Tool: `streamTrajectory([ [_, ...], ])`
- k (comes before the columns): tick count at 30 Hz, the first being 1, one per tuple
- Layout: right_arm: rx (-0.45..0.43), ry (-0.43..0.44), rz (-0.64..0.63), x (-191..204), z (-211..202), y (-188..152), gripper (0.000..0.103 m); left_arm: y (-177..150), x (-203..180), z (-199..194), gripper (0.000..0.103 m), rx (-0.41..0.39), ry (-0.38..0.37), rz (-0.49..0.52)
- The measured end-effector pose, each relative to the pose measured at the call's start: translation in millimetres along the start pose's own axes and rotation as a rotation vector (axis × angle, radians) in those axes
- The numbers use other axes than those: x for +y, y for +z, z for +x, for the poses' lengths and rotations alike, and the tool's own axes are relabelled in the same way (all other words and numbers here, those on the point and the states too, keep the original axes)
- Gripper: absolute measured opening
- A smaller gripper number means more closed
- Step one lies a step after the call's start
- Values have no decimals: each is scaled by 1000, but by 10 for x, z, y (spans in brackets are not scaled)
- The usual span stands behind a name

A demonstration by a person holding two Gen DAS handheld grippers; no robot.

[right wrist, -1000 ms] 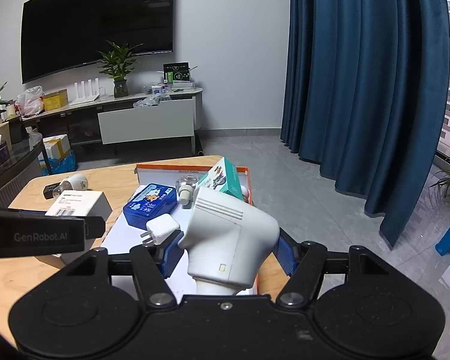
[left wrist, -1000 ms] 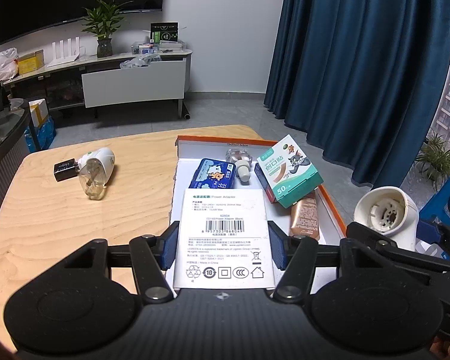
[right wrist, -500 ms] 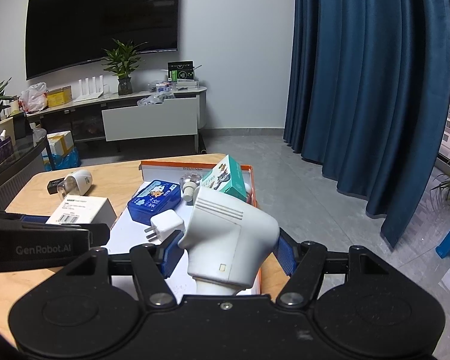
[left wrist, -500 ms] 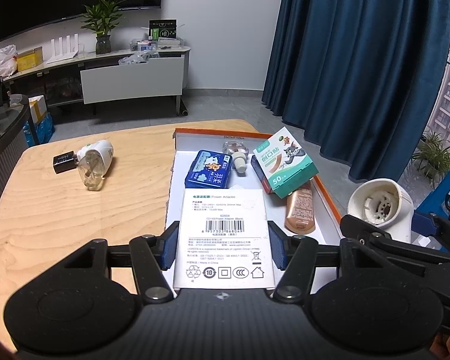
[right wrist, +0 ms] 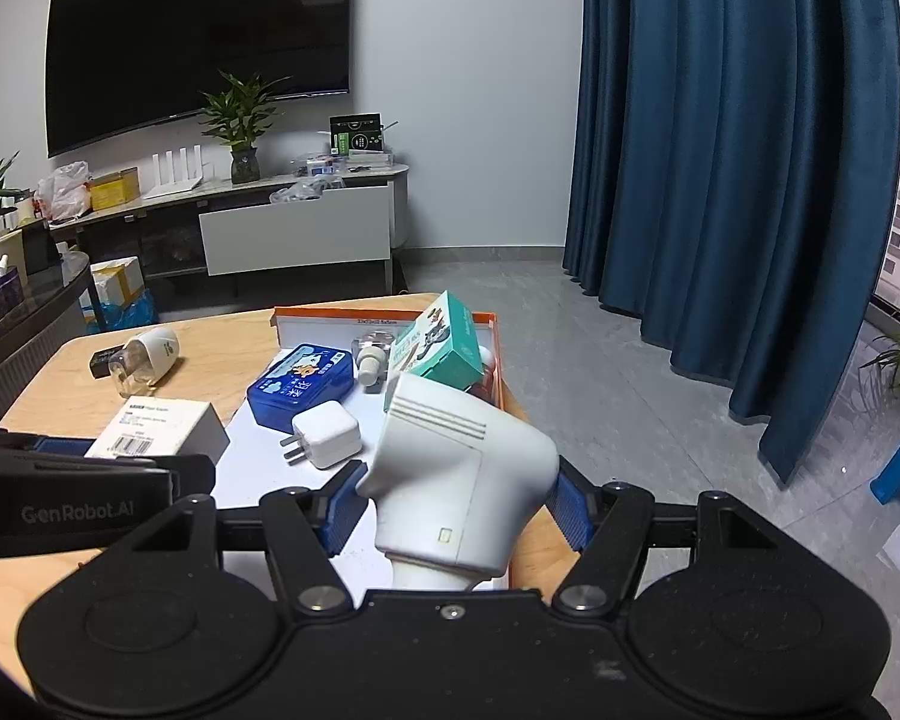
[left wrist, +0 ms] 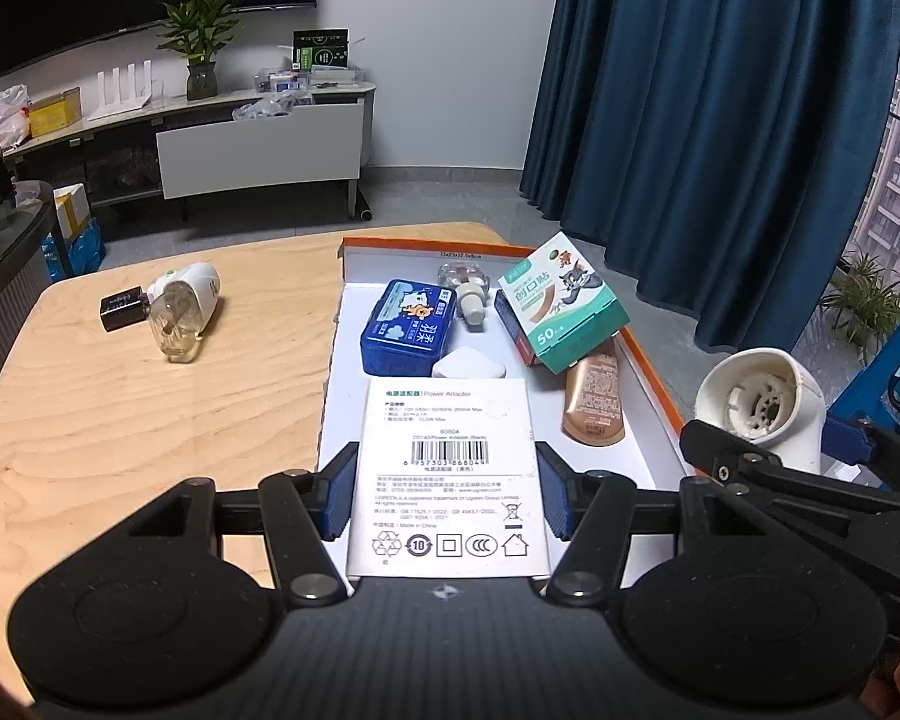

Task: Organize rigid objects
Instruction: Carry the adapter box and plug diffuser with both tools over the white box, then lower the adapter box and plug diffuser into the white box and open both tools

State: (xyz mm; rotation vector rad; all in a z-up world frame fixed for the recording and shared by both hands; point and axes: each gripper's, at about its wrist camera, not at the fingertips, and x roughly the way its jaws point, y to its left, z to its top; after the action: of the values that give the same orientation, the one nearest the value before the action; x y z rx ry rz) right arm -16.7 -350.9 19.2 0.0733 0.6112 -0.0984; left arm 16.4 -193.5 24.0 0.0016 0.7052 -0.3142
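Only the left wrist view shows the tan tube [left wrist: 594, 399] in the orange-rimmed tray [left wrist: 651, 372] and the open end of the white hair-dryer-shaped device [left wrist: 762, 405]. The tray, on the bench [left wrist: 120, 420], also holds a blue tin [left wrist: 408, 327], white plug [right wrist: 325, 435] and teal box [left wrist: 564, 303]. The left tongs [left wrist: 444, 492] clamp a white adapter box [left wrist: 447, 474] over the tray's near end; the right tongs [right wrist: 459, 507] clamp the device.

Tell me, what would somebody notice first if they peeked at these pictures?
Probably the two grippers, each shut on something: the left gripper clamps a white power adapter box, and the right gripper clamps a chunky white plastic device. Both hang over the near end of an orange-rimmed tray on the wooden table, with a blue tin inside.
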Motion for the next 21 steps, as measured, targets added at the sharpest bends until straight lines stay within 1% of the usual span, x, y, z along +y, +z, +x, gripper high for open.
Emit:
streamTrajectory([
  [21, 22, 7, 3, 16, 99, -24, 77, 29, 82, 149, 60, 22, 11, -20],
])
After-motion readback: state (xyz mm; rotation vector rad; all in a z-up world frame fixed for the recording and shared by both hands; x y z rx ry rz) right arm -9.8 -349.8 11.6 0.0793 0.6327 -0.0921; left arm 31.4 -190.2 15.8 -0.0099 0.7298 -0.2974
